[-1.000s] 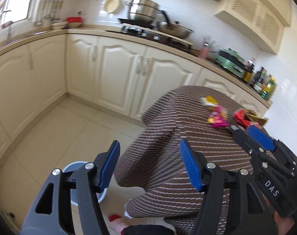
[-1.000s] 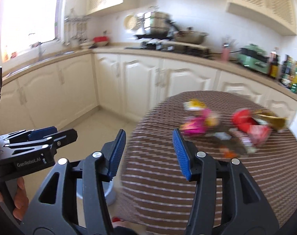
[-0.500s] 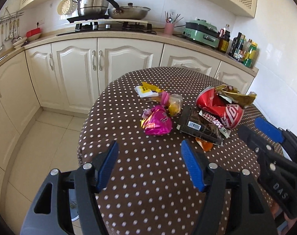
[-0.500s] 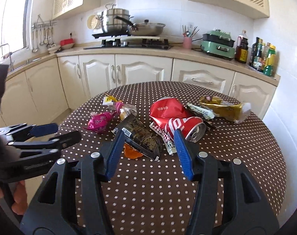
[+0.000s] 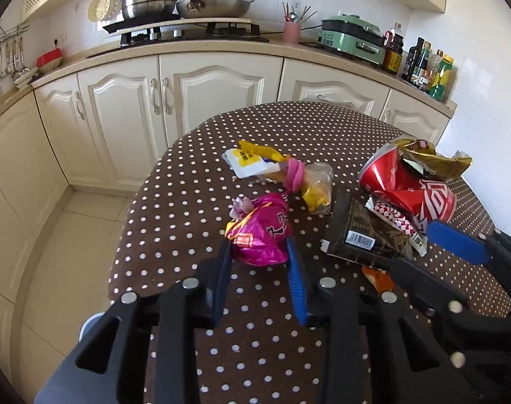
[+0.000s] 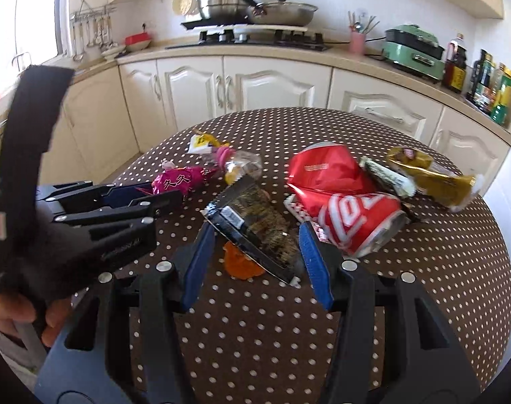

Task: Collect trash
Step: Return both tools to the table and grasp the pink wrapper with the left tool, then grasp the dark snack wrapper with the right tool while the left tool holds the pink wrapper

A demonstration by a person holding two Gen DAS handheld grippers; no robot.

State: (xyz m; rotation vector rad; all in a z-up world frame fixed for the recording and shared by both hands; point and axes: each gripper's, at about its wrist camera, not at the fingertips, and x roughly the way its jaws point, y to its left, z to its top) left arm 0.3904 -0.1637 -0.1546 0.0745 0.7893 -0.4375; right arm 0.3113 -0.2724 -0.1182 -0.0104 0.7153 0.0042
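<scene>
On the brown polka-dot table lies a pile of trash. My left gripper is closing, and the near end of a pink foil wrapper lies between its blue pads; the wrapper looks uncrushed. From the right wrist view the left gripper reaches the pink wrapper from the left. My right gripper stands open astride a dark barcoded wrapper, pads clear of it. Beside that lie a crushed red can and a gold wrapper.
Farther back lie a yellow-white packet and a clear bag with a pink tie. An orange scrap pokes out under the dark wrapper. Cream cabinets ring the table. A pale bin rim peeks below left. A hand holds the left gripper.
Both grippers swung from the floor side over the table and closed in on the trash. The left jaws narrowed around the pink wrapper; the right jaws kept their width.
</scene>
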